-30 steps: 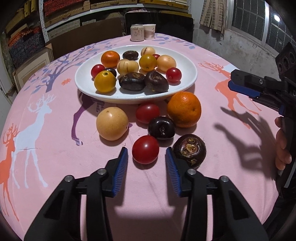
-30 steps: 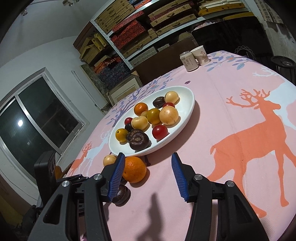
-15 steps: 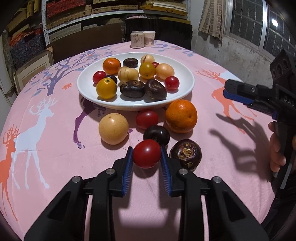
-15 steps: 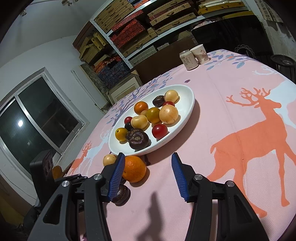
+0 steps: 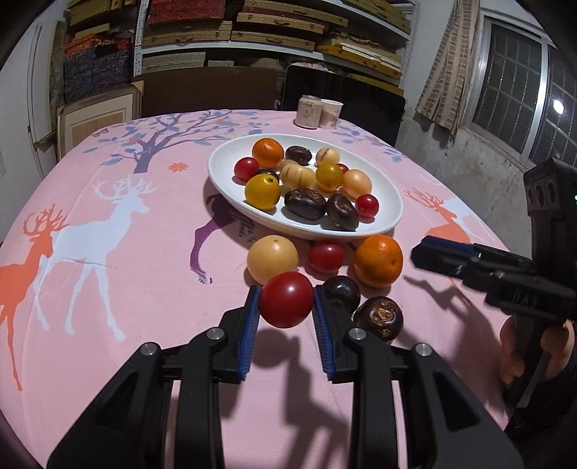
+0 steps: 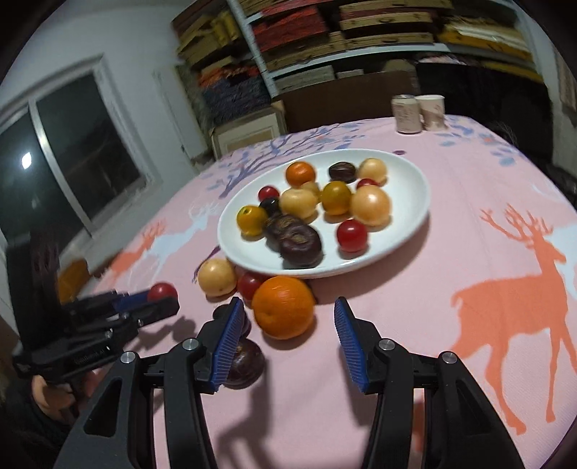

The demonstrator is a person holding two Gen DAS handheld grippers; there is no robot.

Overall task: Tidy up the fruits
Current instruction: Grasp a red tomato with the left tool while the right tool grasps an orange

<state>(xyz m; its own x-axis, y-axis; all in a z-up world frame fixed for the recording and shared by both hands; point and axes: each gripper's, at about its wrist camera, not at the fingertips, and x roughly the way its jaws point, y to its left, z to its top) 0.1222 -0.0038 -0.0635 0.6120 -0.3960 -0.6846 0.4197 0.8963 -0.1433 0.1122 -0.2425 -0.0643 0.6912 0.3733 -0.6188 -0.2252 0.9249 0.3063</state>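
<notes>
My left gripper [image 5: 286, 301] is shut on a red tomato [image 5: 286, 299] and holds it above the pink cloth; it also shows in the right wrist view [image 6: 162, 291]. A white plate [image 5: 391, 209] holds several fruits. In front of it lie a pale yellow fruit [image 5: 272, 259], a second red tomato [image 5: 325, 255], an orange [image 5: 378, 260], a dark plum [image 5: 342, 293] and a dark wrinkled fruit [image 5: 378, 317]. My right gripper [image 6: 286, 317] is open, with the orange [image 6: 283, 306] just beyond its fingertips.
A can [image 5: 309, 112] and a paper cup [image 5: 330, 113] stand at the table's far edge. Shelves with stacked boxes [image 5: 234, 29] fill the back wall. The table [image 5: 108, 288] carries a pink deer-print cloth.
My left gripper closed on the red tomato and lifted it off the cloth. My right gripper moved in towards the orange and swung to face the plate.
</notes>
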